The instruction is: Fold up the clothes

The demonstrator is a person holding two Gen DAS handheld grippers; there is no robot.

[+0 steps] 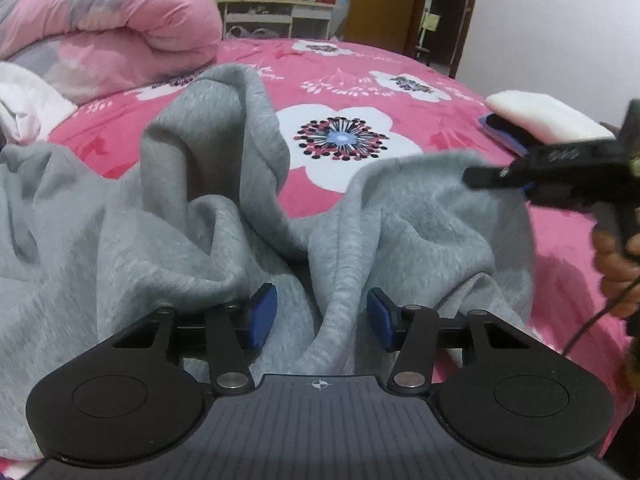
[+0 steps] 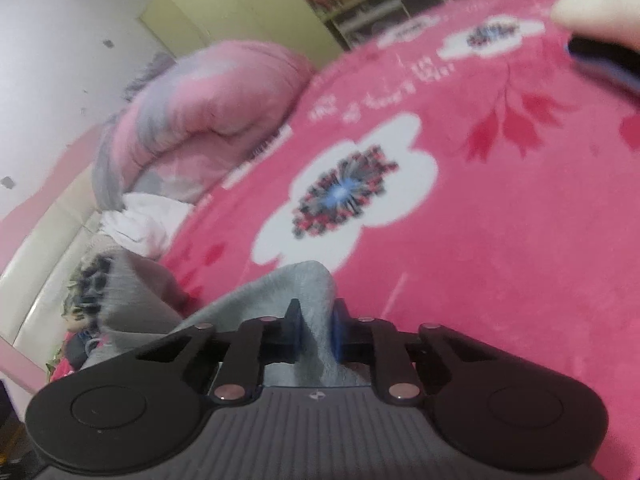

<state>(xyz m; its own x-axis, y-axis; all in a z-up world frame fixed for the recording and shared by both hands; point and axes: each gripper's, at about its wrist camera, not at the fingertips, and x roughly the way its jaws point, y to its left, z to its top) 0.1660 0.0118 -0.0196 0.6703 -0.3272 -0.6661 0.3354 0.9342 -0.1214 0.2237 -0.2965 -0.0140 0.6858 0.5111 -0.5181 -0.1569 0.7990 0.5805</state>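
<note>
My right gripper [image 2: 316,330] pinches the crumpled grey garment [image 1: 208,216]; my left gripper [image 1: 322,316] is open around a ridge; no neat fold shows.

Open pink bedspread [image 1: 460,64] beyond rumpled grey garment [image 1: 120,240]; rolled quilt [image 1: 108,28] far-left.

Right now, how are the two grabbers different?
The left grabber has its blue fingers wide apart, with a fold of the grey top lying loose between them. The right grabber has its fingers squeezed shut on a bunch of the same top. Both are black with blue pads, over the pink bed.
</note>
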